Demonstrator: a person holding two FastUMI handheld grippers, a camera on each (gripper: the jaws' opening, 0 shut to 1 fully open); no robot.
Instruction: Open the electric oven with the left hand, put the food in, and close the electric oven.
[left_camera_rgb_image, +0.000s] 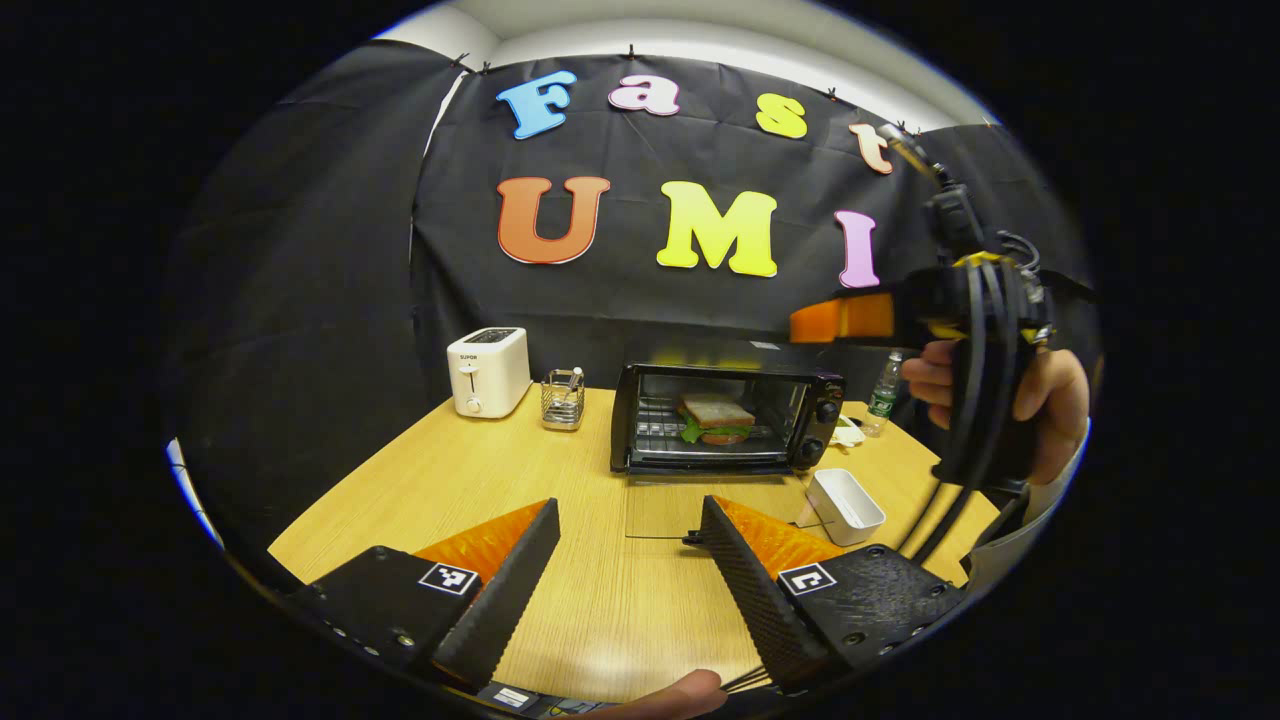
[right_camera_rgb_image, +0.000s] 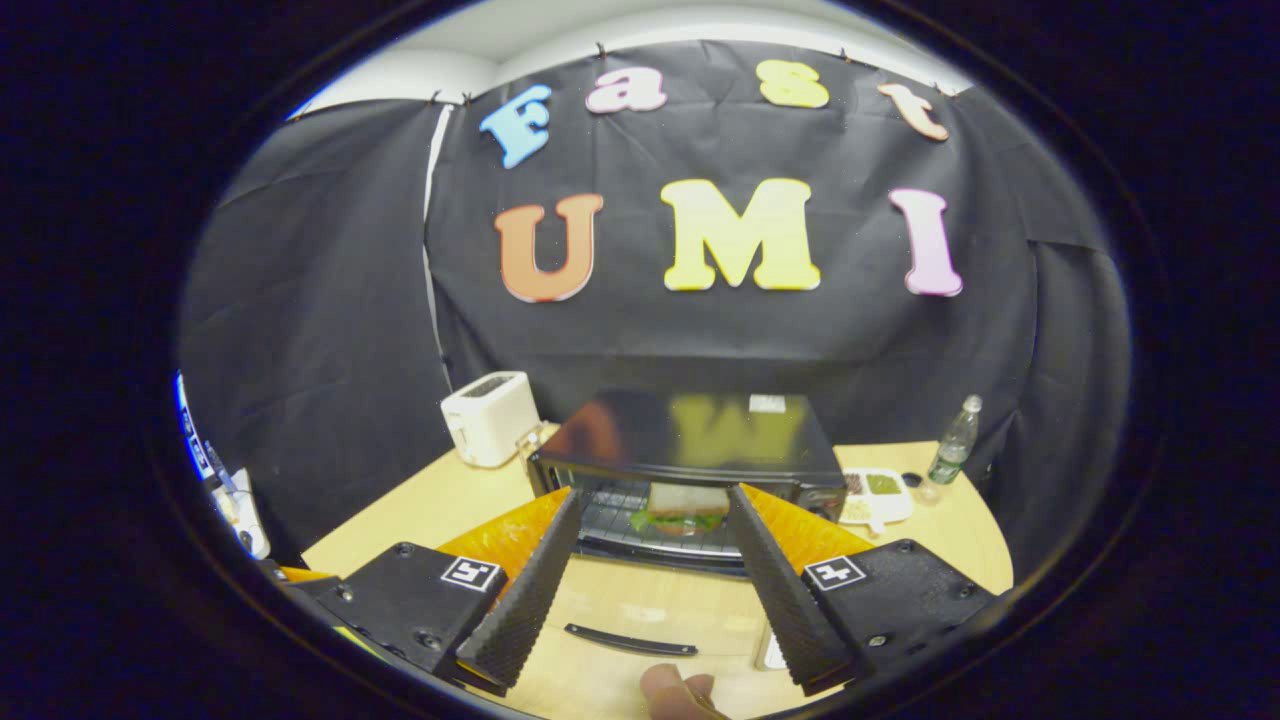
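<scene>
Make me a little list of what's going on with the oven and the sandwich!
oven: on the table, black, toward the back
door: open, folded down flat in front
sandwich: inside on the rack
left gripper: open, holding nothing, back from the oven
right gripper: open, holding nothing, raised above the door
toaster: white, left of the oven
white tray: right of the door
bottle: behind the oven's right side
left to do: close the door

Left gripper (left_camera_rgb_image: 628, 540) jaws spread wide, right gripper (right_camera_rgb_image: 650, 560) likewise, raised in a hand (left_camera_rgb_image: 1040, 400)
</scene>
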